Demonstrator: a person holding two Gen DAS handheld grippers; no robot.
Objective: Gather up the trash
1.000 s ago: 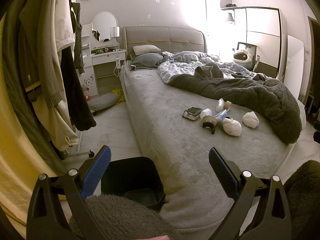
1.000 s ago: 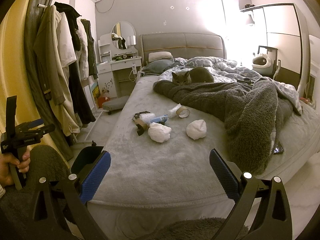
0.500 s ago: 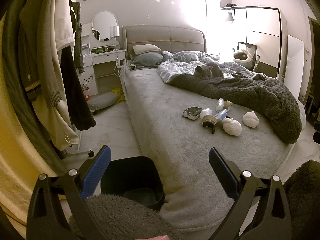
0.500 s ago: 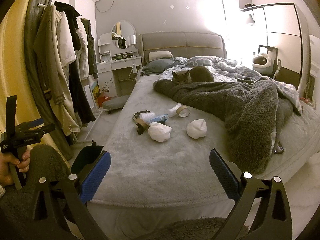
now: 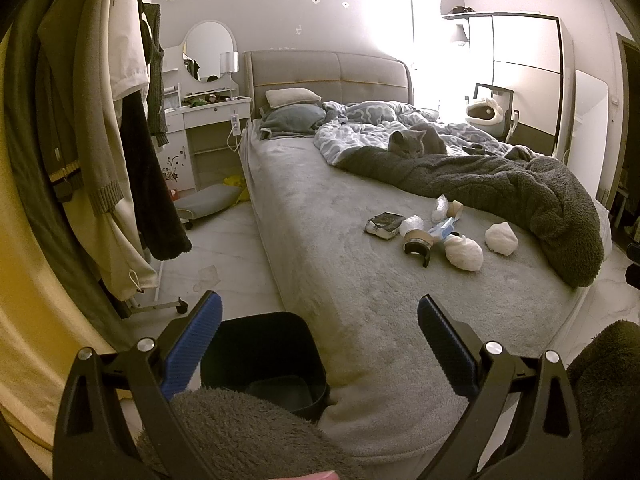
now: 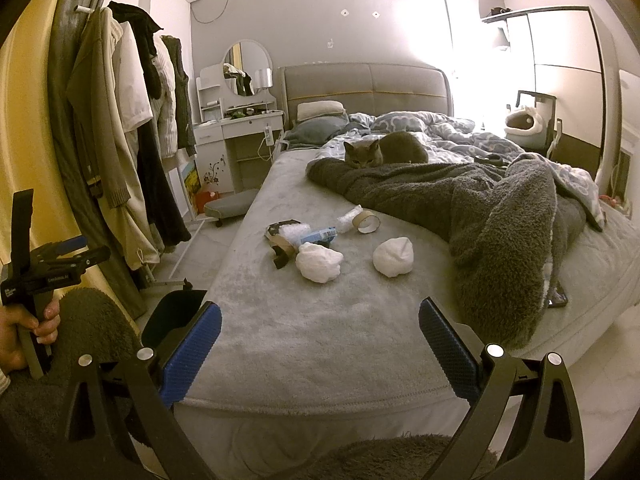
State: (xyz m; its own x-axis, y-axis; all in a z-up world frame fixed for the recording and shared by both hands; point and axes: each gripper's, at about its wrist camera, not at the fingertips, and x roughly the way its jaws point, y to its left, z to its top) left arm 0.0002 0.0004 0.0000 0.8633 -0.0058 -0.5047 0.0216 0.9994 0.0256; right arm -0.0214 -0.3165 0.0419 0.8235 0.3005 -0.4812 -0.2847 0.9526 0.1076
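Note:
Trash lies in a cluster on the grey bed (image 6: 320, 340): two white crumpled paper balls (image 6: 319, 262) (image 6: 393, 256), a cardboard tape roll (image 6: 368, 222), a blue wrapper (image 6: 318, 235) and a dark packet (image 5: 383, 225). The cluster also shows in the left wrist view, with a paper ball (image 5: 463, 253). A black bin (image 5: 260, 356) stands on the floor at the bed's near left corner. My left gripper (image 5: 319, 338) is open and empty above the bin and bed corner. My right gripper (image 6: 320, 340) is open and empty over the bed's foot, short of the trash.
A grey cat (image 6: 384, 152) lies on a dark blanket (image 6: 500, 216) further up the bed. A clothes rack with coats (image 5: 100, 140) stands to the left. A white dressing table (image 5: 208, 120) is by the headboard. A phone (image 6: 558, 298) lies by the blanket's edge.

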